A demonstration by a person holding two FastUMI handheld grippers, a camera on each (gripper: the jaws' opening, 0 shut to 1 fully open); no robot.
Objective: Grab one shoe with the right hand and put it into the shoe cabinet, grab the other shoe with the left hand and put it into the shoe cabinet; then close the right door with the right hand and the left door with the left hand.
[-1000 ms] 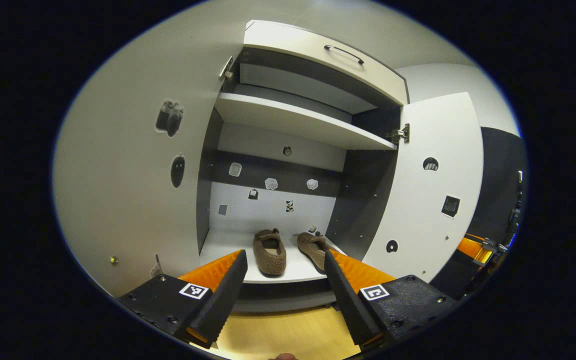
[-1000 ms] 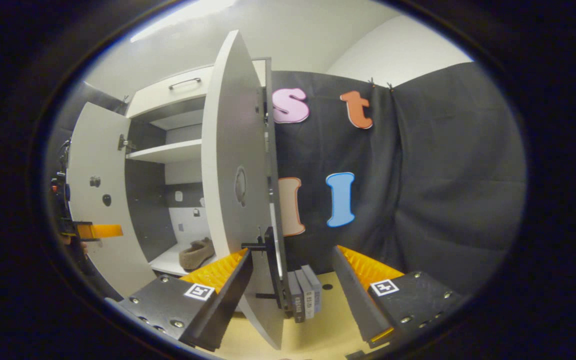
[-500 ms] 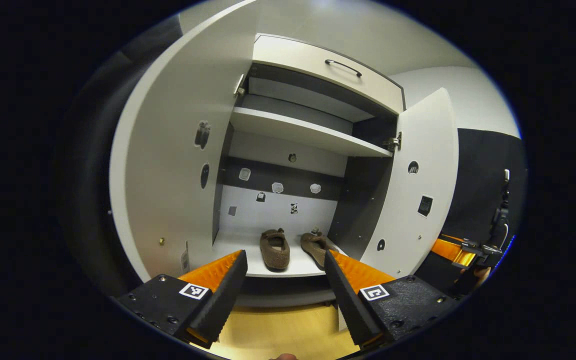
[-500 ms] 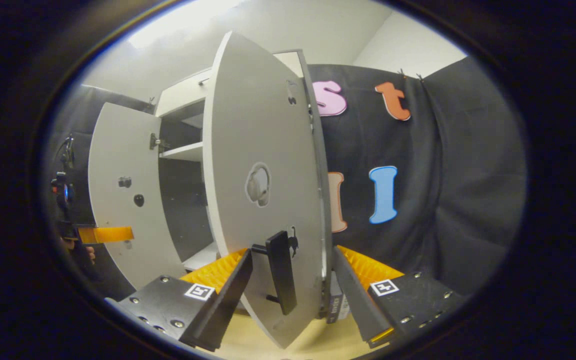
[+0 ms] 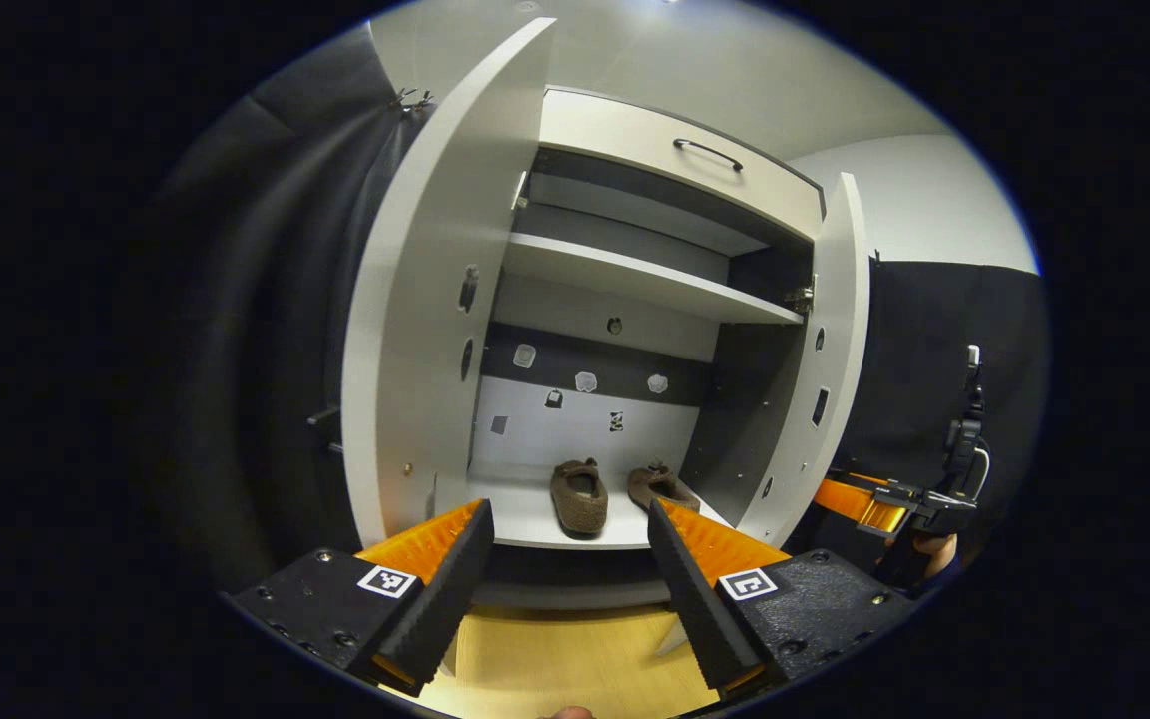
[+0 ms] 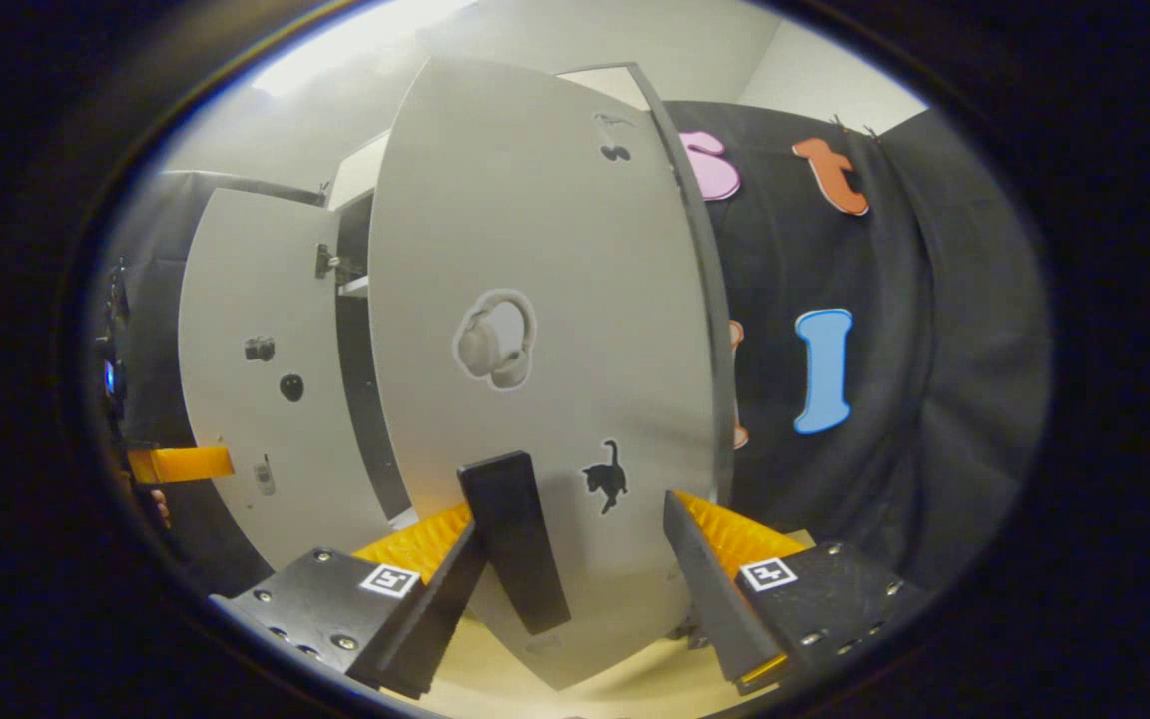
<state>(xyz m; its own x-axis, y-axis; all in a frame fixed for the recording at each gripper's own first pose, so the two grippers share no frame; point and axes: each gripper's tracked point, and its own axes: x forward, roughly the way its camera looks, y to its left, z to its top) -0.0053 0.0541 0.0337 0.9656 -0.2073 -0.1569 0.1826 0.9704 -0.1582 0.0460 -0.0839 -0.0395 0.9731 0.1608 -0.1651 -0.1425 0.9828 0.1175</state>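
Shoes: two brown shoes, one [image 5: 579, 495] beside the other [image 5: 662, 483], sit side by side on the bottom shelf [image 5: 525, 514] inside the shoe cabinet [image 5: 655, 160].
Left door: the left door [image 5: 415, 330] stands partly open.
Right door: the right door [image 6: 555, 330] is swung partway round; its dark handle [image 6: 513, 539] sits between the fingers of the right tongs.
Left tongs: the left tongs [image 5: 565, 584] are spread wide, hold nothing, and point at the open cabinet.
Right tongs: the right tongs [image 6: 575, 589] are spread wide, close against the door's outer face.
Floor: light wood floor [image 5: 575, 659] below.
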